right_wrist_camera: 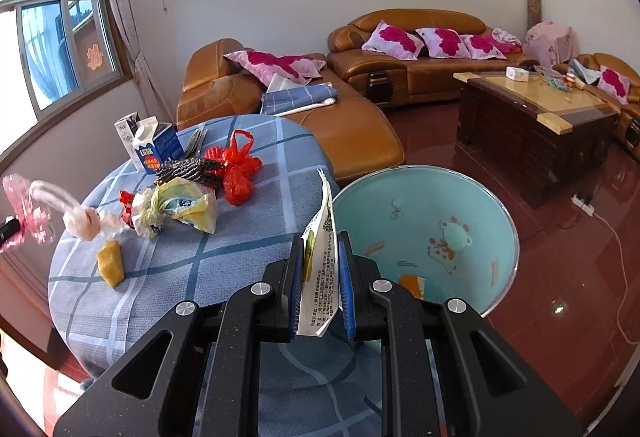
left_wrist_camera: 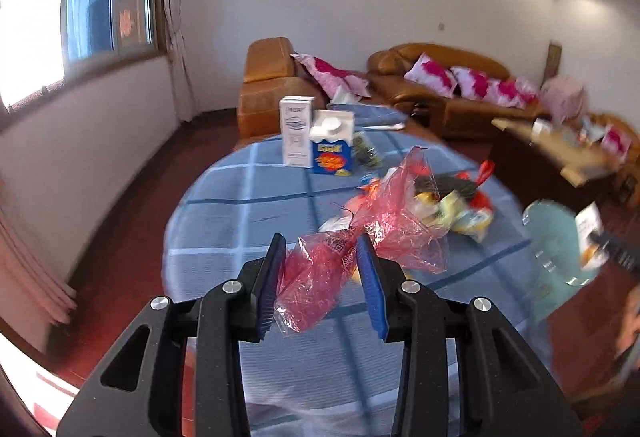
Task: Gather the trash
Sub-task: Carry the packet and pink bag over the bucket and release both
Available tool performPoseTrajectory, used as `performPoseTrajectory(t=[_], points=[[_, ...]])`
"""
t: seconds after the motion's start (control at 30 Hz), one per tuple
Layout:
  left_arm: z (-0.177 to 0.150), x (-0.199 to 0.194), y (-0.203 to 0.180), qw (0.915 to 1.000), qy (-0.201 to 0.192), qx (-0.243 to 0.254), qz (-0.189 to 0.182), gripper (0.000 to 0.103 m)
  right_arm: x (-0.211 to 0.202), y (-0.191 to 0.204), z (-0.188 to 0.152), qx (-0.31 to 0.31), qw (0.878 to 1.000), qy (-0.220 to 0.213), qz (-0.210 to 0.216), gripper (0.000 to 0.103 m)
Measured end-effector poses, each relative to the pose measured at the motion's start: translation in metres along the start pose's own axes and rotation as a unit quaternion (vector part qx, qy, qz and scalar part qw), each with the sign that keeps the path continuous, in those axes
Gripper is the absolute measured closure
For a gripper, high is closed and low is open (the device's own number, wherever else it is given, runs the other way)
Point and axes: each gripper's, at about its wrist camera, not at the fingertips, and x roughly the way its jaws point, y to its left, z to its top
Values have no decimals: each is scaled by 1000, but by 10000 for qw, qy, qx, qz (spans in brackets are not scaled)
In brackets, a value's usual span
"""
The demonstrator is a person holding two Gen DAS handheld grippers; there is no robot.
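Trash is lying scattered over the round table [right_wrist_camera: 224, 261], which is wearing a blue checked cloth and filling the lower left of the right wrist view. Beyond it, toward twelve o'clock, a tan leather sofa [right_wrist_camera: 412, 53] with pink flowered cushions is standing along the wall. At four o'clock from the table's middle, off its edge, a pale turquoise bin [right_wrist_camera: 492, 221] with cartoon figures is standing on the red floor, an orange scrap lying inside it.

On the cloth, two cartons [right_wrist_camera: 154, 147] are standing upright at eleven o'clock, near the far rim. A red plastic bag [right_wrist_camera: 238, 173] is lying at twelve o'clock, touching a dark woven bundle just to its left. A crumpled yellow and white wrapper [right_wrist_camera: 180, 209] is sitting near the middle, and a small yellow piece [right_wrist_camera: 110, 263] is lying at eight o'clock, apart from the rest.

Left gripper [left_wrist_camera: 322, 249] is holding a crumpled pink transparent bag [left_wrist_camera: 360, 245] raised over the table, its blue pads clenched on the bunched plastic, the loose end trailing toward two o'clock.

Right gripper [right_wrist_camera: 320, 243] is clamped on a printed paper packet [right_wrist_camera: 322, 265], which is standing upright between the pads at the table's edge, just beside the bin's rim.
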Motion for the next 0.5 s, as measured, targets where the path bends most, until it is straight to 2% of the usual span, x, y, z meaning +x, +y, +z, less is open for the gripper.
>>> performPoseTrajectory(t=[0.03, 0.07, 0.13, 0.27, 0.4, 0.5], points=[[-1, 3, -7, 9997, 64, 191, 115, 66, -1, -1, 0, 4, 10000, -9, -2, 86], [-5, 8, -22, 9970, 110, 656, 388, 66, -1, -2, 1, 21, 10000, -19, -2, 86], [-13, 12, -37, 9937, 197, 1019, 420, 66, -3, -5, 2, 65, 10000, -46, -5, 86], [-21, 16, -47, 9960, 421, 773, -140, 66, -5, -10, 3, 150, 9998, -92, -54, 86], [-47, 32, -85, 9881, 739, 1268, -470, 66, -6, -10, 3, 151, 9998, -104, -43, 86], [-64, 41, -106, 9835, 993, 1289, -790, 66, -8, -10, 4, 150, 9998, -139, -52, 86]])
